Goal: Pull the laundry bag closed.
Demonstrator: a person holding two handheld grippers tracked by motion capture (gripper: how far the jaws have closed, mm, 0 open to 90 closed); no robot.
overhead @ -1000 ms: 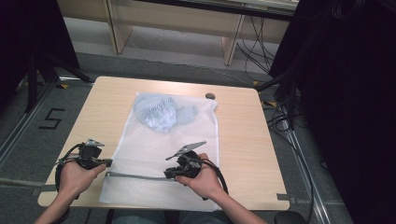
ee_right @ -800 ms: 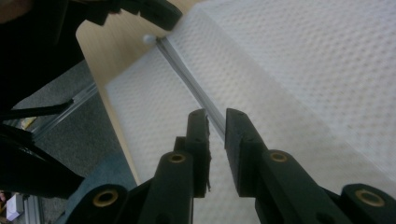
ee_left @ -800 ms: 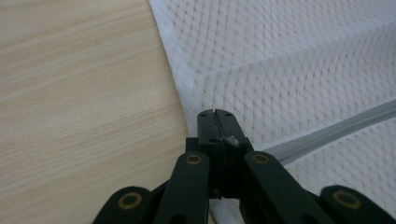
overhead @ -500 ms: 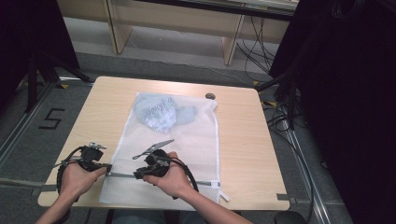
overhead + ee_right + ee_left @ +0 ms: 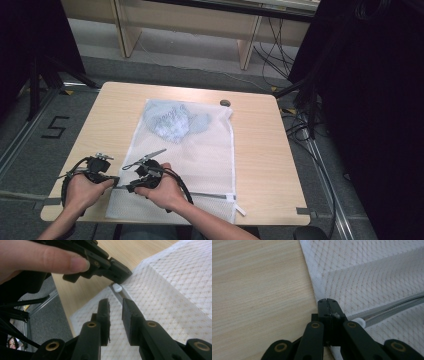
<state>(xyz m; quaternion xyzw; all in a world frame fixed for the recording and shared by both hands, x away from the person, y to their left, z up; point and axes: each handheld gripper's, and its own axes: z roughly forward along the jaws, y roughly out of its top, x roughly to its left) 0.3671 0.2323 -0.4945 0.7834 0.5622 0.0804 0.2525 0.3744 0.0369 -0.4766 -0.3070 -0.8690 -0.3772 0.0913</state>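
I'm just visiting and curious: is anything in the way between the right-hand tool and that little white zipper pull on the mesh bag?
Nothing visible is. In the right gripper view, the right tool stands open just short of the white zipper pull, with bare zipper track between them. The left tool, pinching the mesh laundry bag edge, sits just beyond the pull, not in front of it.

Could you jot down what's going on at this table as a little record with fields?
Work: zipping a white mesh laundry bag
Contents: bluish cloth inside the far end
Left gripper: shut on the bag's near-left corner fabric
Right gripper: jaws apart, just been opening, beside the zipper's white pull, nothing pinched
Zipper: runs along the near edge
Table: light wood, a small dark round object at the far edge
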